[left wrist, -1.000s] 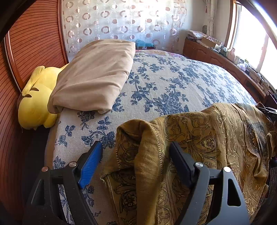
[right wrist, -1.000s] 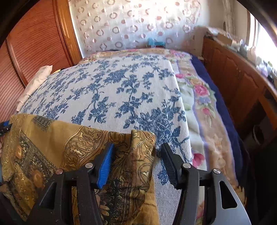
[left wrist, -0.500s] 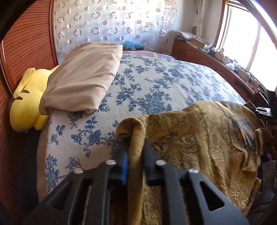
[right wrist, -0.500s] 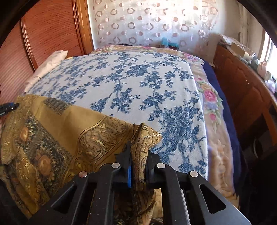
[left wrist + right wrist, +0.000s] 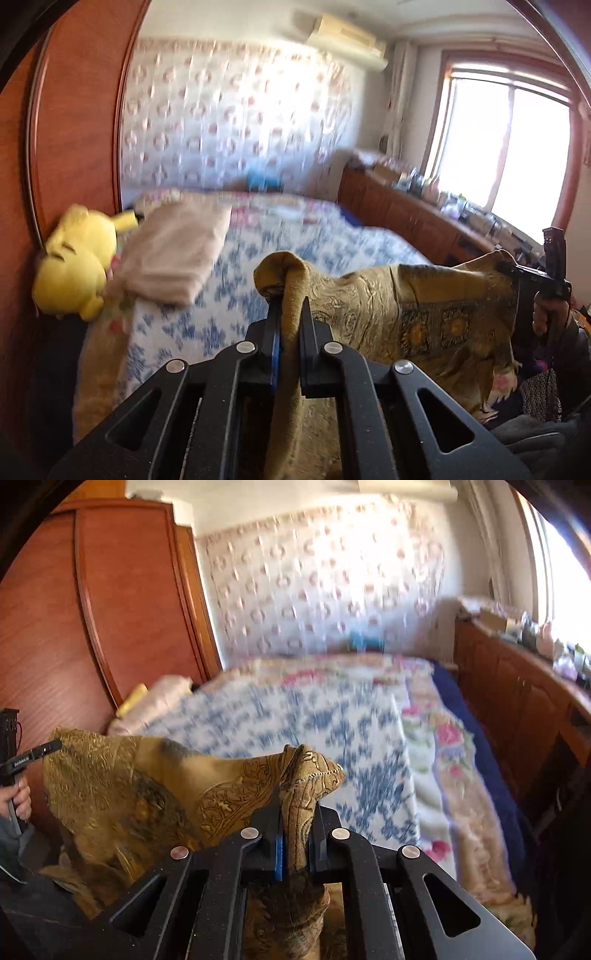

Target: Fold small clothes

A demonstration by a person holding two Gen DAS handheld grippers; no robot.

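Observation:
A mustard-gold patterned cloth [image 5: 424, 317] hangs in the air, stretched between both grippers above the near end of the bed. My left gripper [image 5: 290, 310] is shut on one bunched corner of it. My right gripper [image 5: 295, 801] is shut on the other corner, and the cloth [image 5: 147, 794] sags away to the left in the right wrist view. The right gripper shows far right in the left wrist view [image 5: 554, 266], and the left gripper shows far left in the right wrist view [image 5: 22, 753].
The bed has a blue floral cover [image 5: 332, 723]. A beige pillow [image 5: 177, 254] and a yellow plush toy [image 5: 74, 266] lie by the wooden headboard [image 5: 77, 122]. A wooden cabinet [image 5: 406, 214] with clutter runs along the window side.
Both grippers closed on the cloth's corners, then lifted it off the bed. The views tilted upward and the cloth now hangs between them.

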